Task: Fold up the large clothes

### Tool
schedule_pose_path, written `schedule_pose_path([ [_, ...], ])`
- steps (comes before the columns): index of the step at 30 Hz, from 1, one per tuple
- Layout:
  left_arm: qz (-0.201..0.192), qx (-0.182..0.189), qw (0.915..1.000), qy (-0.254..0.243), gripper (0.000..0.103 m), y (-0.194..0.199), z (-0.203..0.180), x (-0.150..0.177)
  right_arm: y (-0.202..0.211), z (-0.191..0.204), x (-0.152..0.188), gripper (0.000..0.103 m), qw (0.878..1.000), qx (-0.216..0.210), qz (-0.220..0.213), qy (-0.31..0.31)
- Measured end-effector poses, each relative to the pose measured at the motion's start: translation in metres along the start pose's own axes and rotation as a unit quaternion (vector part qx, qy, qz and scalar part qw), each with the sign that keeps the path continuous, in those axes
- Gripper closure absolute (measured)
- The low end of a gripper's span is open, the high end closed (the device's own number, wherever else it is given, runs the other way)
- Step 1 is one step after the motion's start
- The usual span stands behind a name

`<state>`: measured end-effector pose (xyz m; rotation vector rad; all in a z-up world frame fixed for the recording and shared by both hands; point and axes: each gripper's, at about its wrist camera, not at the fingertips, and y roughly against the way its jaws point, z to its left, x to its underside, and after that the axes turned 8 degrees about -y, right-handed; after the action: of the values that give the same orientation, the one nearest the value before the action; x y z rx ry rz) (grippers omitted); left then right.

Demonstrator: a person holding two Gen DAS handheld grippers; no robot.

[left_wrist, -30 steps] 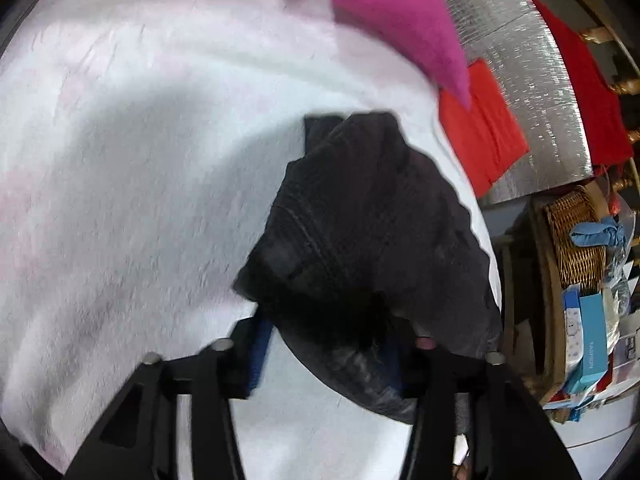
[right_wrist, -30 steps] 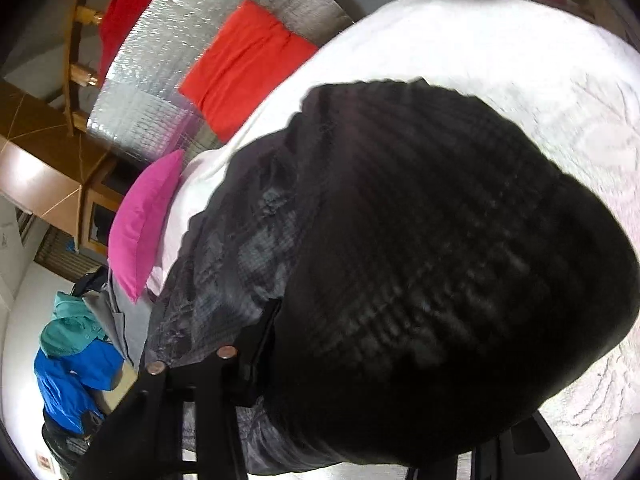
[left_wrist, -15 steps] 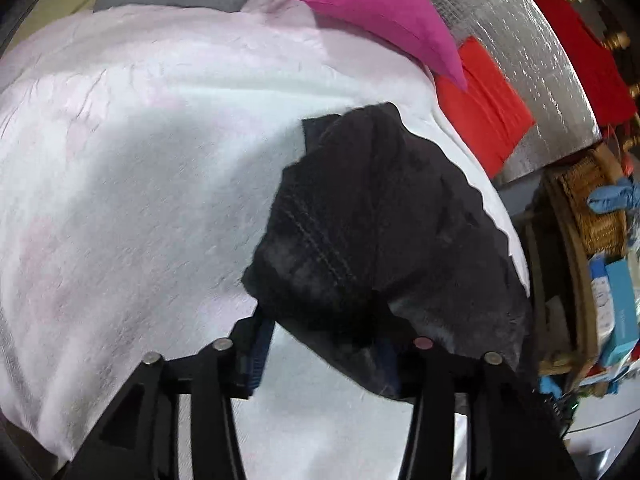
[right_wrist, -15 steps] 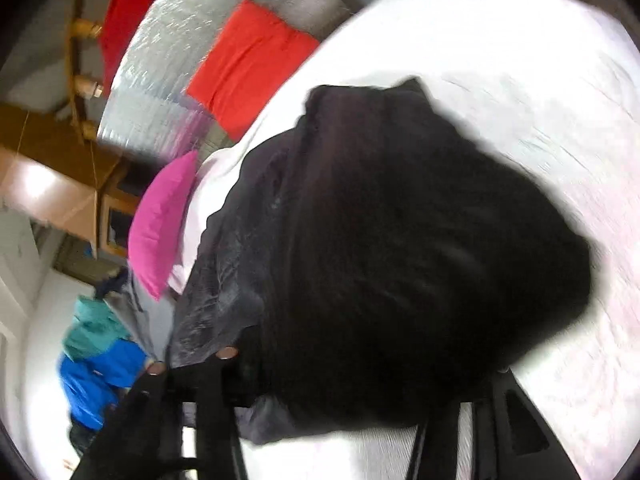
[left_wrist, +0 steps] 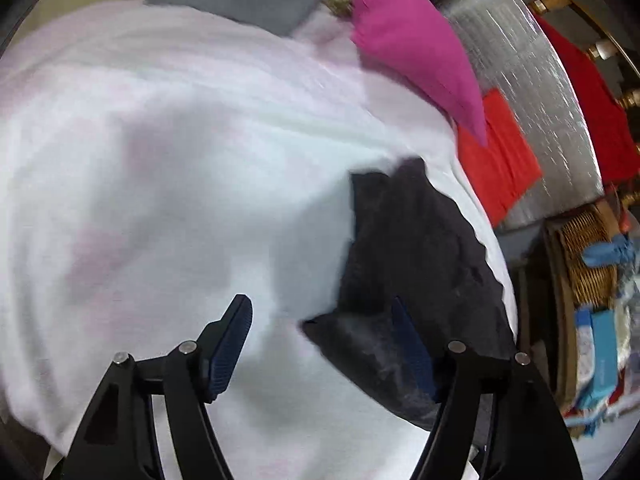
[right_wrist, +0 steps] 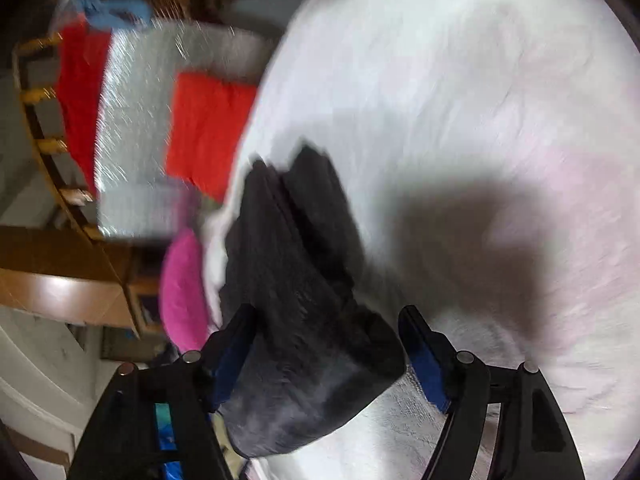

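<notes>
Motion blur: we find the whole right wrist view smeared, the red cloth [right_wrist: 208, 132] and silver sheet [right_wrist: 132, 120] worst. Hidden: the black garment [left_wrist: 416, 264] covers part of one finger [left_wrist: 408, 340]. Cut off: basket [left_wrist: 588, 256] and shelf clutter, unreadable.

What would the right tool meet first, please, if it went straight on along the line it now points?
Most likely the folded dark garment, which lies between the open fingers of the right tool and stretches ahead; beyond it is the white bed cover. Depth is unclear.
</notes>
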<state>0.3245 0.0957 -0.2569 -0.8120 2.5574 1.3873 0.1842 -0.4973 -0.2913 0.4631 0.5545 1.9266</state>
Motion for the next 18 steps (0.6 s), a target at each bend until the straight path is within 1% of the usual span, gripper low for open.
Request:
schedule_pose_path([
  [1,0.006,0.007,0.9999,-0.005,0.031,-0.005,-0.003,0.001,-0.004,-0.001,0.003,0.037,1.000,0.011,-0.003,0.006],
  [2,0.006,0.005,0.9999,-0.007,0.036,-0.008,-0.006,0.002,-0.002,0.002,0.006,0.052,0.999,0.015,-0.015,0.024],
  [3,0.000,0.004,0.9999,-0.009,0.044,-0.009,-0.007,0.002,-0.002,0.007,0.008,0.059,0.999,0.019,-0.021,0.037],
  [4,-0.001,0.006,0.9999,-0.015,0.063,-0.009,-0.010,0.000,0.004,0.014,0.011,0.063,0.998,0.015,-0.030,0.056],
  [5,0.000,0.011,0.9997,-0.021,0.066,-0.011,-0.013,-0.001,0.008,0.020,0.013,0.066,0.997,0.008,-0.033,0.070],
  [8,-0.010,0.004,0.9993,-0.036,0.067,-0.007,-0.018,-0.001,0.016,0.039,0.026,0.068,0.992,-0.011,-0.053,0.118],
  [9,-0.010,-0.006,0.9990,-0.043,0.067,-0.008,-0.019,0.000,0.014,0.043,0.029,0.068,0.990,-0.005,-0.061,0.129],
  [10,-0.004,-0.020,0.9986,-0.048,0.066,-0.007,-0.015,0.003,0.013,0.044,0.030,0.068,0.988,0.009,-0.065,0.138],
  [11,0.010,-0.038,0.9981,-0.047,0.066,-0.013,-0.013,0.004,0.008,0.039,0.028,0.068,0.989,0.027,-0.063,0.132],
  [13,0.030,-0.049,0.9973,-0.045,0.065,-0.022,-0.007,0.006,-0.002,0.028,0.021,0.068,0.991,0.058,-0.049,0.106],
  [14,0.036,-0.050,0.9972,-0.043,0.065,-0.024,-0.005,0.006,-0.003,0.020,0.015,0.067,0.993,0.062,-0.040,0.088],
  [16,0.028,-0.047,0.9976,-0.042,0.065,-0.020,-0.007,0.005,0.000,0.014,0.012,0.067,0.996,0.045,-0.029,0.070],
  [18,0.018,-0.051,0.9973,-0.049,0.065,-0.012,-0.011,0.005,0.006,0.016,0.012,0.059,0.996,0.040,-0.029,0.074],
])
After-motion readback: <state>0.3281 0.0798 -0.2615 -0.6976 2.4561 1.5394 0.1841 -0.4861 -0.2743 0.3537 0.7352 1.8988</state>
